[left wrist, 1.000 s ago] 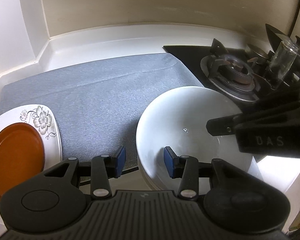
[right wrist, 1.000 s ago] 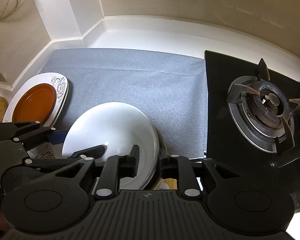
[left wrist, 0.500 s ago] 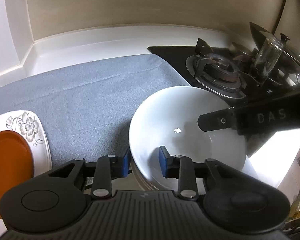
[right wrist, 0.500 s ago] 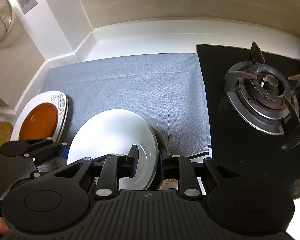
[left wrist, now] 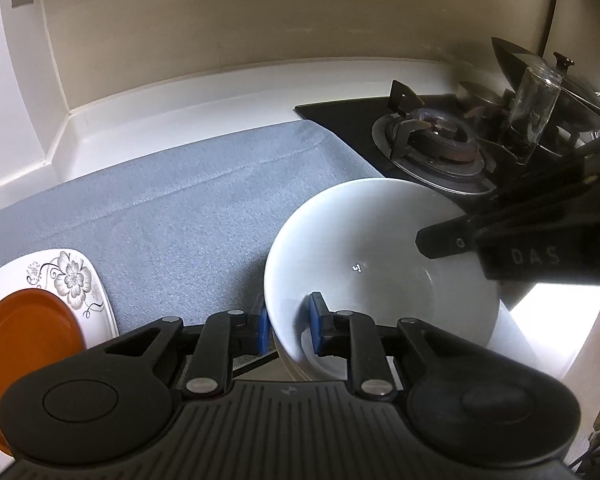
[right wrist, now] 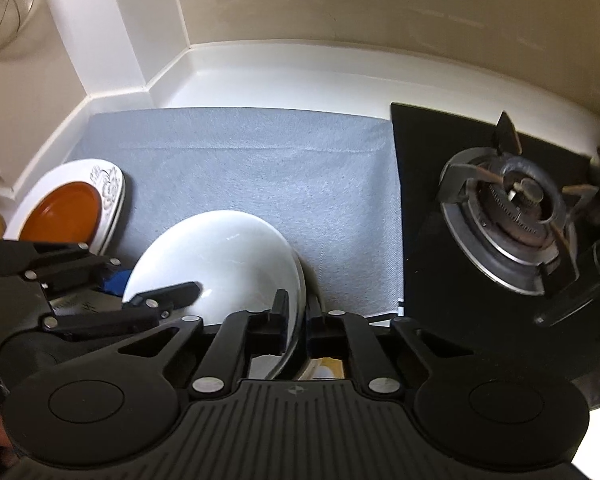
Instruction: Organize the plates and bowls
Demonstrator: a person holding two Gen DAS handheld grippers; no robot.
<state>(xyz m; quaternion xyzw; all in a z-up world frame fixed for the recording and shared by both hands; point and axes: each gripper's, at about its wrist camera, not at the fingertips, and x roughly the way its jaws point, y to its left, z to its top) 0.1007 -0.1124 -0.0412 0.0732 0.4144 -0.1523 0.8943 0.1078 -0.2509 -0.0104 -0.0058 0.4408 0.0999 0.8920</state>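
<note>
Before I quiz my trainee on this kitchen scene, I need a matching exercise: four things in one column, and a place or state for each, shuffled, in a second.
Things:
1. white bowl
2. orange plate
3. gas burner
4. grey mat

Places or states:
A. lies on the flowered plate
B. set in the black hob
C. spread on the white counter
D. its rim is pinched by both the left claw and the right claw

Pairs: 1-D, 2-A, 3-B, 4-C
</note>
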